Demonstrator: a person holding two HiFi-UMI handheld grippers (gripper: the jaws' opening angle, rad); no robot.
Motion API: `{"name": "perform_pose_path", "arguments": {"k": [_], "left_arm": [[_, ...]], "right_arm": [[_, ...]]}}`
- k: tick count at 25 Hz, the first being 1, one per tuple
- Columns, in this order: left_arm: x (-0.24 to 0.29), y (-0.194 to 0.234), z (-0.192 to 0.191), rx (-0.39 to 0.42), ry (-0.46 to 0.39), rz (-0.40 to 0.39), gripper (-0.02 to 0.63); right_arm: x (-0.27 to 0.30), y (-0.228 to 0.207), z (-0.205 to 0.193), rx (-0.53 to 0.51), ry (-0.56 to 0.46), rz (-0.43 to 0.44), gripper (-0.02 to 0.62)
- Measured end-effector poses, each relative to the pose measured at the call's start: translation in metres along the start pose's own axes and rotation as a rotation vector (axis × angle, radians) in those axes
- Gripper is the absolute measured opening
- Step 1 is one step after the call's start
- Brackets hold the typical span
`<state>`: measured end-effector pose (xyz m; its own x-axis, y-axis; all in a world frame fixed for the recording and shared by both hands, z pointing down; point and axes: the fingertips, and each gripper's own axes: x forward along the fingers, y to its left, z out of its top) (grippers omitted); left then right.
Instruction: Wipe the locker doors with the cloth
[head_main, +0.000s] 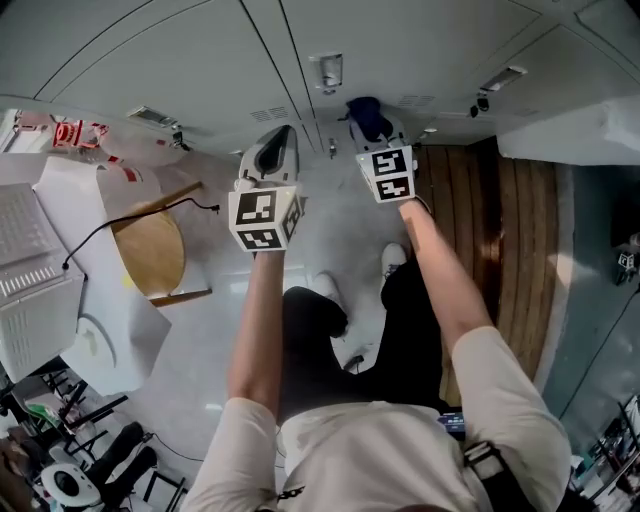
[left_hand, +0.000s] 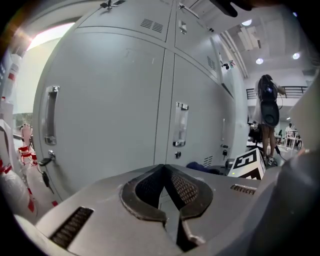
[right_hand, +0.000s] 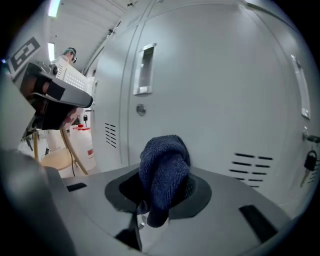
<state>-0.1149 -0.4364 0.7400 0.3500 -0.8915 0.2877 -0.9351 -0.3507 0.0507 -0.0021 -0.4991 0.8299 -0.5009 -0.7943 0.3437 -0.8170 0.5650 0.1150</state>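
Grey locker doors (head_main: 300, 60) fill the top of the head view, and both grippers point at them. My right gripper (head_main: 375, 125) is shut on a dark blue cloth (right_hand: 164, 170), which bunches up between its jaws close to a locker door (right_hand: 225, 100) with a recessed handle (right_hand: 145, 70). The cloth (head_main: 365, 115) also shows at the gripper's tip in the head view. My left gripper (head_main: 275, 152) is shut with nothing in it, its fingertips (left_hand: 172, 182) meeting in front of a door (left_hand: 110, 115) with a handle (left_hand: 180, 125).
A round wooden stool (head_main: 150, 250) and white sheets (head_main: 100, 300) lie on the floor at left. A wooden bench (head_main: 510, 240) runs along the right. Keys (right_hand: 310, 162) hang from a lock. A person (left_hand: 267, 110) stands far down the locker row.
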Motion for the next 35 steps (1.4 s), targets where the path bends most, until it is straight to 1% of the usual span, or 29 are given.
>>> {"name": "perform_pose_path", "arguments": {"k": [3, 6, 9, 13, 16, 18, 20, 24, 28, 31, 35], "left_arm": [[-0.025, 0.015, 0.01, 0.015, 0.024, 0.014, 0.015], [-0.05, 0.025, 0.03, 0.019, 0.039, 0.018, 0.015], [-0.072, 0.028, 0.058, 0.015, 0.043, 0.009, 0.015], [-0.099, 0.024, 0.112, 0.009, 0.031, 0.0, 0.015], [-0.117, 0.016, 0.157, 0.02, 0.023, -0.014, 0.015], [-0.128, 0.015, 0.189, 0.023, 0.011, -0.014, 0.015], [-0.138, 0.014, 0.221, 0.019, -0.007, -0.008, 0.015], [-0.159, 0.005, 0.267, 0.029, -0.033, -0.012, 0.015], [-0.182, -0.006, 0.315, 0.064, -0.083, -0.035, 0.015], [-0.2, -0.013, 0.344, 0.108, -0.119, -0.042, 0.015], [-0.219, -0.025, 0.392, 0.166, -0.195, -0.063, 0.015]], "right_arm": [[0.012, 0.042, 0.033, 0.007, -0.005, 0.064, 0.086], [0.01, 0.058, 0.064, 0.029, 0.006, 0.072, 0.086], [-0.005, 0.054, 0.094, 0.026, 0.01, 0.049, 0.086], [-0.031, 0.044, 0.164, -0.005, -0.009, 0.039, 0.086], [-0.054, 0.04, 0.206, -0.029, 0.035, 0.041, 0.086], [-0.073, 0.032, 0.239, -0.032, -0.002, 0.013, 0.086], [-0.09, 0.02, 0.28, -0.041, -0.05, -0.005, 0.086], [-0.126, 0.007, 0.352, -0.094, -0.097, -0.012, 0.086], [-0.169, -0.007, 0.41, -0.125, -0.146, -0.033, 0.086], [-0.203, -0.009, 0.436, -0.142, -0.148, -0.022, 0.086], [-0.251, -0.008, 0.473, -0.18, -0.173, -0.018, 0.086]]}}
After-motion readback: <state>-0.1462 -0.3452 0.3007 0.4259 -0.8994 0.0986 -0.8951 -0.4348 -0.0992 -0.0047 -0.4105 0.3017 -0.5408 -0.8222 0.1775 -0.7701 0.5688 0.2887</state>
